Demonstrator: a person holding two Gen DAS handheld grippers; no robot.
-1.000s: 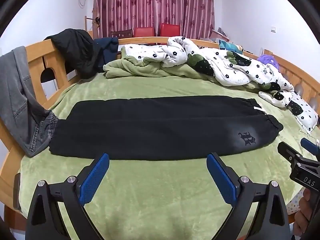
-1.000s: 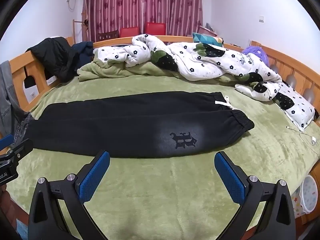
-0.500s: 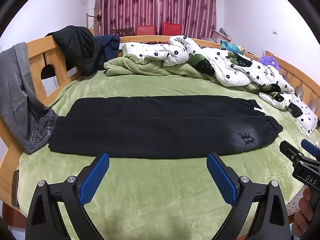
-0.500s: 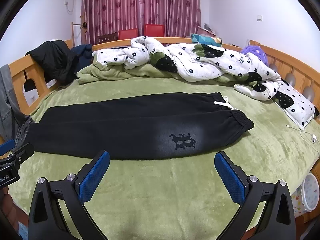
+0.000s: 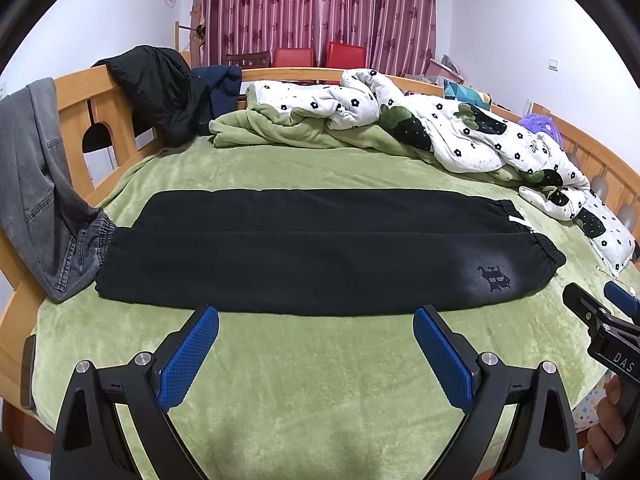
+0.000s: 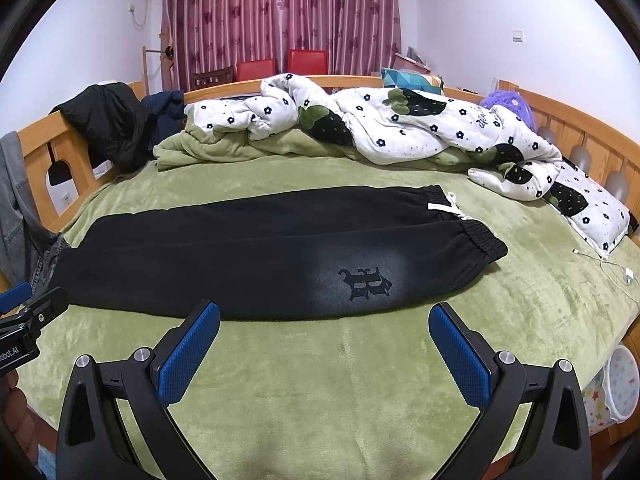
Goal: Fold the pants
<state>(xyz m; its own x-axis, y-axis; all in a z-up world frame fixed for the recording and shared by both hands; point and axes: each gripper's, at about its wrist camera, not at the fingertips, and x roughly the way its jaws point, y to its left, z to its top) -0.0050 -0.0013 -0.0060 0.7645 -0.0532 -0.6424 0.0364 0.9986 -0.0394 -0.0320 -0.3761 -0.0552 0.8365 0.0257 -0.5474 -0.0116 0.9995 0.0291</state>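
1. Black fleece pants (image 5: 312,256) are laid flat across the green bed cover (image 5: 320,380), one leg folded over the other lengthwise. The waistband with its white drawstring (image 6: 448,208) lies at 3 o'clock, the cuffs at 9 o'clock. No crosswise fold has yet been made.

2. Left gripper (image 5: 316,336): jaws spread wide, nothing held. It is poised above bare cover just short of the near edge of the pants, at 6 o'clock of them.

3. Right gripper (image 6: 324,336): jaws likewise spread wide and empty, facing the printed emblem (image 6: 366,282) on the near thigh.

4. Risks, as judged:
   a. Only the top layer may be pinched at either end, so the lower leg would be left behind and the stack skewed.
   b. The plush cover may be caught together with the fleece, dragging the bedding.
   c. The cuff end lies against the grey jeans (image 5: 36,200) hanging on the wooden rail (image 5: 76,96) at 9 o'clock; these could be snagged by a careless grab.
   d. The drawstring may trail out of the fold.
   e. The charging cable (image 6: 600,260) at 3 o'clock lies near any sweep past the waistband.

5. Count:
   - pants to fold: one
   - grippers: two
   - jeans on rail: one
   - dark jackets (image 5: 160,88) on rail: two, as far as can be told
   - floral quilt (image 5: 440,128): one
   - red chairs (image 5: 320,54): two
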